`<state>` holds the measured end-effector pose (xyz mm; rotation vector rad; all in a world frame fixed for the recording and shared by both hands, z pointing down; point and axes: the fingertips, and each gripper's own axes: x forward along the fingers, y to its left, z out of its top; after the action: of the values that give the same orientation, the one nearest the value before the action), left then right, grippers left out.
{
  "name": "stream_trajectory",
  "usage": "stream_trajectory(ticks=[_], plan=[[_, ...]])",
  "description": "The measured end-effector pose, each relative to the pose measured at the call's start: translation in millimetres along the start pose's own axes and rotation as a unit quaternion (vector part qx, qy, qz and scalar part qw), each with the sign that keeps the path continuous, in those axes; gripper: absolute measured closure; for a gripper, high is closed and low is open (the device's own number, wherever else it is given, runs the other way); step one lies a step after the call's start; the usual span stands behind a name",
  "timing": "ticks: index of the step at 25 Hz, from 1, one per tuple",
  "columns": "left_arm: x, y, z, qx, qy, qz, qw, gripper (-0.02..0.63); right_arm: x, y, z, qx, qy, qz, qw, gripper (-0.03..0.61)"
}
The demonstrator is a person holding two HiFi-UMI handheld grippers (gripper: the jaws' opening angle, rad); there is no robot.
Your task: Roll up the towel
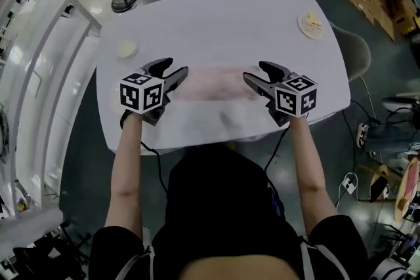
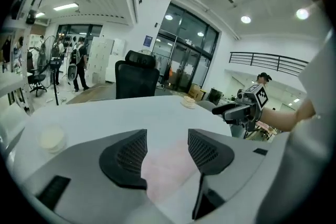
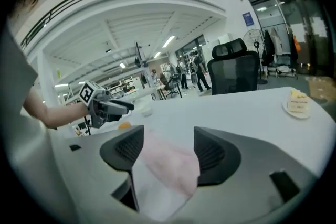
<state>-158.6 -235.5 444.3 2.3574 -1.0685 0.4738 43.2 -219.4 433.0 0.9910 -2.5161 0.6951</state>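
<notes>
Jaws apart over pink towel (image 1: 213, 83)

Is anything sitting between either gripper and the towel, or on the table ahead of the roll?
Nothing visible. The left gripper and right gripper hang open at the ends of the towel; beyond it is bare table. The plate and the small disc sit well off to the sides.

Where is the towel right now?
In the head view the pink towel lies on the white table, between the left gripper and the right gripper, nearer the person's edge.
</notes>
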Motion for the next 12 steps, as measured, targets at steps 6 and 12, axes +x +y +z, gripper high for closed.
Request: stream_trajectory(ticks=[6, 12], plan=[[-42.4, -29.4, 10.6, 0.030, -0.059, 0.001, 0.9978, 0.365, -31.3, 48.2, 23.5, 0.010, -0.084, -0.015, 0.996, 0.267], [-76.6, -50.0, -1.7, 0.049, -0.097, -0.008, 0.9940, 0.365, -53.0, 93.2, 19.0, 0.013, -0.140, -0.048, 0.989, 0.269]])
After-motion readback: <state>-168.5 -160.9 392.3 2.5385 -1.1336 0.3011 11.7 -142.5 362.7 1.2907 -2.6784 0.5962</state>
